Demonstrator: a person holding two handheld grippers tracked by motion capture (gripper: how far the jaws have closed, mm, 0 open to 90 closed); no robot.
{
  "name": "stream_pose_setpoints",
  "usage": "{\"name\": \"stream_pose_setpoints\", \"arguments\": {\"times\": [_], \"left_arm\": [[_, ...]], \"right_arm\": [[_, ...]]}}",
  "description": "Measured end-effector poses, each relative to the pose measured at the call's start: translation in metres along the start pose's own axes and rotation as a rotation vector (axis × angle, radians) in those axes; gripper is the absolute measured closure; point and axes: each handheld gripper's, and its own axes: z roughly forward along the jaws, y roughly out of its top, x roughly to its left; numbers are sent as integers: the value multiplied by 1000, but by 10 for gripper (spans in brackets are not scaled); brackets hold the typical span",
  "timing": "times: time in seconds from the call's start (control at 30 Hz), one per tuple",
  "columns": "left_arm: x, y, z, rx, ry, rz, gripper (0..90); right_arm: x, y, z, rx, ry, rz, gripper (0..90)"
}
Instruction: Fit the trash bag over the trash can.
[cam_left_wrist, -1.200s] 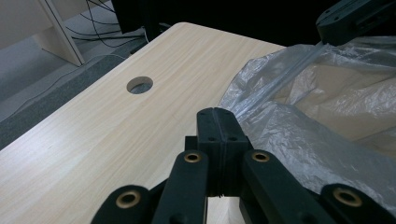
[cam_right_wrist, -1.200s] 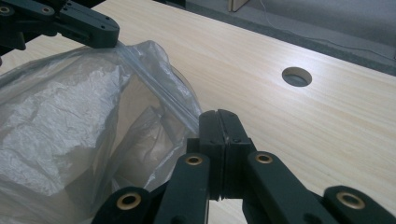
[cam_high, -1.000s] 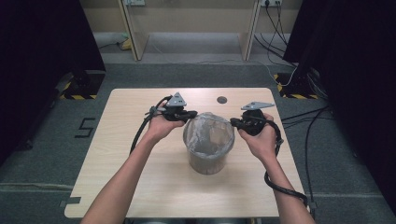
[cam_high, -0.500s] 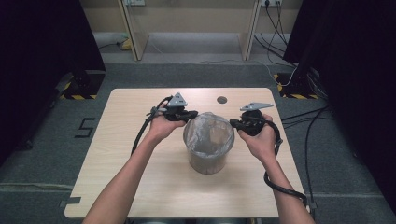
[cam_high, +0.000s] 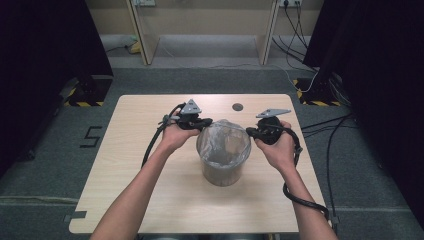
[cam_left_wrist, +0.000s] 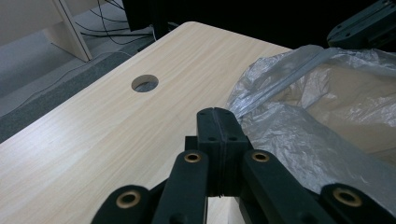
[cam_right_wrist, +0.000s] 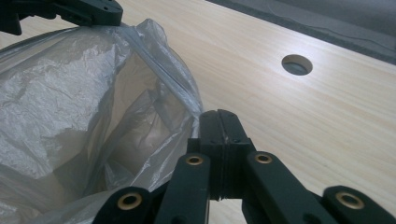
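Both my tools, left (cam_high: 202, 123) and right (cam_high: 251, 133), clamped on the bag liner (cam_high: 223, 134); I'd pull evenly outward over the bin (cam_high: 222, 172) rim.

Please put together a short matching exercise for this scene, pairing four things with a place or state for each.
Things:
1. plastic bag
2. left gripper
3. right gripper
4. round hole

Places or states:
A. jaws shut at the bag's rim, on the side near the table's right edge
B. cut through the tabletop near its far edge
C. clear, lining a bin at the middle of the table
D. jaws shut at the bag's rim, on the side near the table's left edge

Pairs: 1-C, 2-D, 3-A, 4-B
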Motion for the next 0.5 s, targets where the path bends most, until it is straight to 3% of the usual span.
{"name": "stream_pose_setpoints", "arguments": {"times": [0.2,0.5], "left_arm": [[0,0,1,-9,0,6,894],[1,-1,0,-13,-2,1,886]], "right_arm": [[-1,4,-3,-14,-22,-10,786],[3,14,-6,-53,-9,-27,733]]}}
